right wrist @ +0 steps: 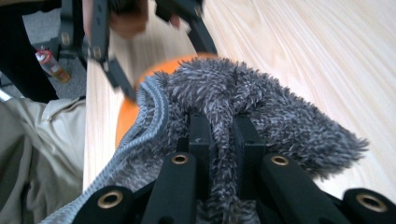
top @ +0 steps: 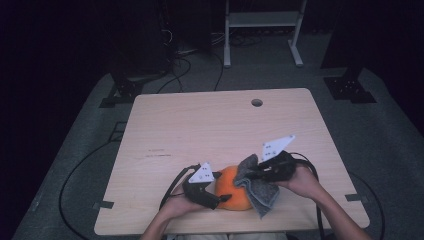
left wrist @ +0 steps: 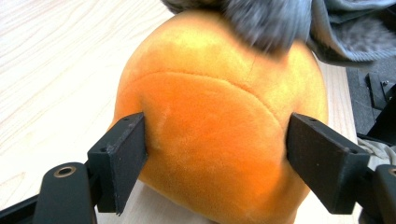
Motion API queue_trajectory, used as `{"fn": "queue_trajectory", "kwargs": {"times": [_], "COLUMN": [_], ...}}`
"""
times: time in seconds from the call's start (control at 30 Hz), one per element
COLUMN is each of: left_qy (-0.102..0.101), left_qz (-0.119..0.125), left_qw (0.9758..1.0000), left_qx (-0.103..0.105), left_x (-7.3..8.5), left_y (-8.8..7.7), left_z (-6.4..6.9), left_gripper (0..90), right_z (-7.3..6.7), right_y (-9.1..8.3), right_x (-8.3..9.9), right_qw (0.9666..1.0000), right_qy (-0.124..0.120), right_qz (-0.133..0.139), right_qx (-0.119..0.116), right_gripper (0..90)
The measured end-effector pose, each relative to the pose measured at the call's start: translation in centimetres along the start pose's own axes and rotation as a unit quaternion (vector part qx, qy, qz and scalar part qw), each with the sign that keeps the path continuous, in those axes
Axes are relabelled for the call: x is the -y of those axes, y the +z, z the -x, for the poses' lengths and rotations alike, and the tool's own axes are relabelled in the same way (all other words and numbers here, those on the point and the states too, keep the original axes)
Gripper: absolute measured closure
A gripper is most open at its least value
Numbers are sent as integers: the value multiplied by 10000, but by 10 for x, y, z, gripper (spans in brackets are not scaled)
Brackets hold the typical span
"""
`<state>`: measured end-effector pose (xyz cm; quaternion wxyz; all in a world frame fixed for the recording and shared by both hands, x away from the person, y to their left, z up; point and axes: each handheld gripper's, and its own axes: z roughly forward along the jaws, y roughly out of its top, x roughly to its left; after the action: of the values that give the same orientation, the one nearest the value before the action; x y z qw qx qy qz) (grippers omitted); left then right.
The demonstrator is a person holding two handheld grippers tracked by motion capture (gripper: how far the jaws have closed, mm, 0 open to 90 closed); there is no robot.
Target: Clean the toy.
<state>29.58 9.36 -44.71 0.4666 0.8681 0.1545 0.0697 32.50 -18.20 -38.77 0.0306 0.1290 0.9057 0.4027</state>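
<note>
The wooden table (top: 200,125) carries the work at its near edge, directly in front of the person. There the orange plush ball (top: 233,189) rests on the tabletop, with the left gripper (top: 223,199) at its left and the right gripper (top: 246,181) at its upper right. The governing relation is vertical: the grey fuzzy cloth (top: 260,192) lies on top of and to the right of the ball, so the right gripper bears down onto the crown while the left gripper braces the ball from the side. In the left gripper view, the two jaws straddle the orange plush ball (left wrist: 215,135) at mid-height, pads pressed against its flanks; the grip is judged a steadying hold. In the right gripper view, the jaws of the right gripper (right wrist: 222,140) are closed tight on a fold of the grey fuzzy cloth (right wrist: 261,107), and the ball shows as an orange rim beyond the cloth. The ball is roughly round, with no marked long axis. The right forearm enters from the lower right, the gripper pointing left toward the ball; the left hand is set low and near level. The step in hand is judged to be wiping the ball's top.
</note>
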Motion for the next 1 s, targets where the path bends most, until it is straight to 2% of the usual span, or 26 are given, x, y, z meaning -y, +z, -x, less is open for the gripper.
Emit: {"fn": "queue_trajectory", "kwargs": {"times": [0.1, 0.2, 0.23, 0.27, 0.33, 0.37, 0.47, 0.5, 0.53, 0.6, 0.63, 0.7, 0.73, 0.8, 1.0], "left_qy": [84, 80, 69, 68, 104, 109, -6, -133, -231, -398, -454, -421, -350, -315, -350], "left_qz": [-37, -32, -58, -47, -77, -93, -98, -50, -36, 23, 154, 133, 31, 19, -2], "left_qw": [10000, 10000, 10000, 10000, 9999, 9999, 9999, 9997, 9994, 9987, 9982, 9987, 9993, 9994, 9993], "left_qx": [12, 14, 29, 39, 40, 40, 90, 198, 241, 325, 348, 250, 158, 126, 146], "left_x": [0, 0, 0, 1, 1, 1, 2, 2, 0, -3, -5, -8, -8, -8, -2], "left_y": [-1, 0, 0, 0, -1, -1, -2, -4, -5, -6, -6, -2, 0, 1, -1], "left_z": [0, 0, 0, -1, -1, -1, -3, -6, -8, -11, -11, -10, -8, -6, -7], "left_gripper": [214, 213, 211, 211, 212, 212, 211, 196, 150, 106, 106, 138, 146, 161, 163], "right_z": [0, 2, 5, 9, 11, 11, 9, 8, 6, 3, 2, 0, -1, 1, 5], "right_y": [-11, -15, -16, -19, -19, -16, -3, 5, 14, 19, 20, 19, 17, 11, -5], "right_x": [25, 43, 46, 45, 35, 23, -1, -6, -9, -8, -7, -5, -3, 6, 51], "right_qw": [9997, 9991, 9987, 9973, 9962, 9962, 9971, 9973, 9981, 9986, 9987, 9988, 9989, 9987, 9950], "right_qy": [249, 400, 513, 678, 648, 535, 348, 334, 278, 214, 190, 178, 189, 227, 719], "right_qz": [31, -117, -17, 278, 565, 650, 563, 486, 327, 284, 287, 314, 319, 400, 693], "right_qx": [57, 89, 4, -84, -144, -235, -361, -427, -443, -384, -380, -340, -279, -235, -38], "right_gripper": [800, 798, 798, 798, 798, 798, 797, 797, 797, 798, 798, 798, 798, 798, 796]}}
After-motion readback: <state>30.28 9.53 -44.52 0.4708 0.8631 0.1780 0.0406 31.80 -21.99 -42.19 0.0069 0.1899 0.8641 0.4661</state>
